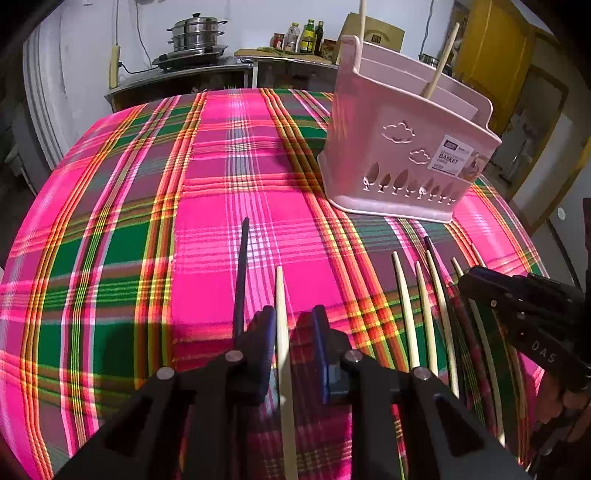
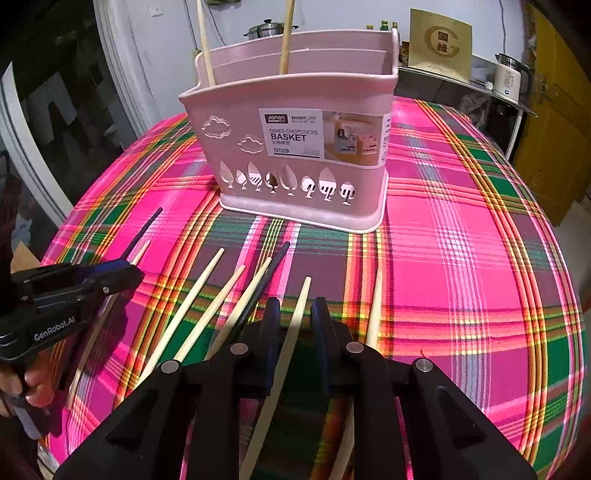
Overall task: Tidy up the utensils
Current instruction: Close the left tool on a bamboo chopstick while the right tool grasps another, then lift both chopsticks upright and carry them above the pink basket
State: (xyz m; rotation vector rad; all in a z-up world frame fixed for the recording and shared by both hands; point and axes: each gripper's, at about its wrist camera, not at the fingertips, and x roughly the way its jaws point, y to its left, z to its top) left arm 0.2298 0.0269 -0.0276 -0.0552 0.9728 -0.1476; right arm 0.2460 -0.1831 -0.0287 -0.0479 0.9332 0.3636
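Observation:
A pink chopstick basket (image 1: 402, 147) (image 2: 295, 147) stands on the plaid tablecloth and holds two pale chopsticks (image 2: 286, 37) upright. My left gripper (image 1: 293, 325) is open, low over the cloth, its fingers either side of a pale chopstick (image 1: 282, 325); a dark chopstick (image 1: 242, 277) lies just left. My right gripper (image 2: 293, 314) is open, its fingers either side of another pale chopstick (image 2: 299, 314). Several pale chopsticks (image 2: 207, 295) and a dark one (image 2: 269, 273) lie in a row between the grippers. The right gripper also shows in the left wrist view (image 1: 469, 284), the left in the right wrist view (image 2: 129, 273).
The plaid cloth (image 1: 229, 155) covers a round table whose edge curves away at left and right. Behind it a counter holds a steel steamer pot (image 1: 195, 33), bottles (image 1: 306, 37) and a kettle (image 2: 509, 77). A yellow door (image 2: 554, 140) is at the right.

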